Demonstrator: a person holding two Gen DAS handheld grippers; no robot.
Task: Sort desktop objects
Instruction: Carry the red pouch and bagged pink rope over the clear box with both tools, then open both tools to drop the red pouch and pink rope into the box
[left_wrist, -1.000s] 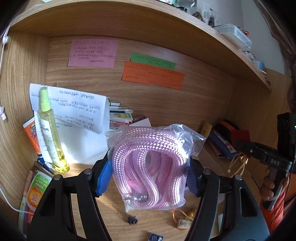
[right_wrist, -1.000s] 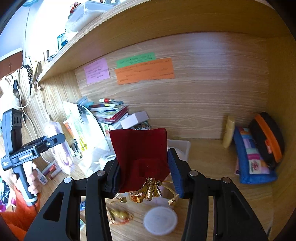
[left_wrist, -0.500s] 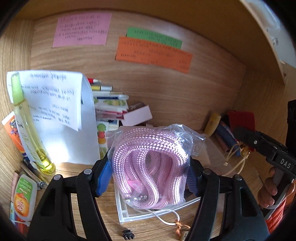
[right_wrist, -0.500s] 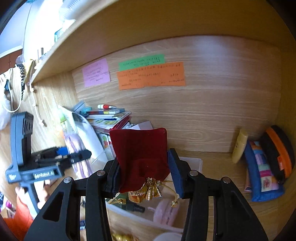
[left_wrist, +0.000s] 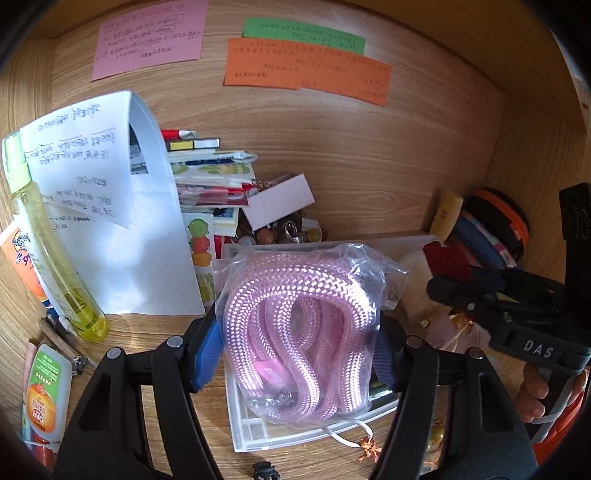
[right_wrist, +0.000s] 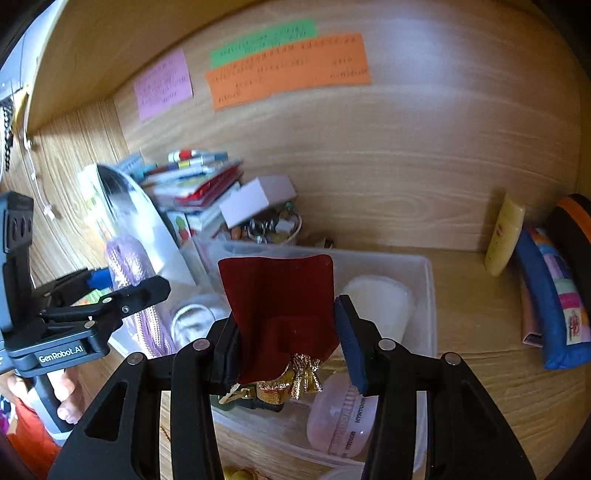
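Over the clear bin (right_wrist: 424, 295), left gripper (left_wrist: 295, 354) clamps bagged pink rope (left_wrist: 295, 332) (right gripper (right_wrist: 288, 343) pinches a red pouch (right_wrist: 280, 295)).

Wooden desk alcove (left_wrist: 369, 155), sticky notes (left_wrist: 306, 70)

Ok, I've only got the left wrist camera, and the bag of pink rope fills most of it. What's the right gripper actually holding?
Observer: The right gripper is shut on a dark red velvet pouch with a gold drawstring tie at its lower end.
Operator: Is it over the clear bin?
Observer: Yes, the pouch hangs above the inside of the clear bin, not touching its floor as far as I can tell.
Operator: What's already in there?
Observer: A white pad lies toward the back, and a pink case lies near the front wall, just below the pouch.
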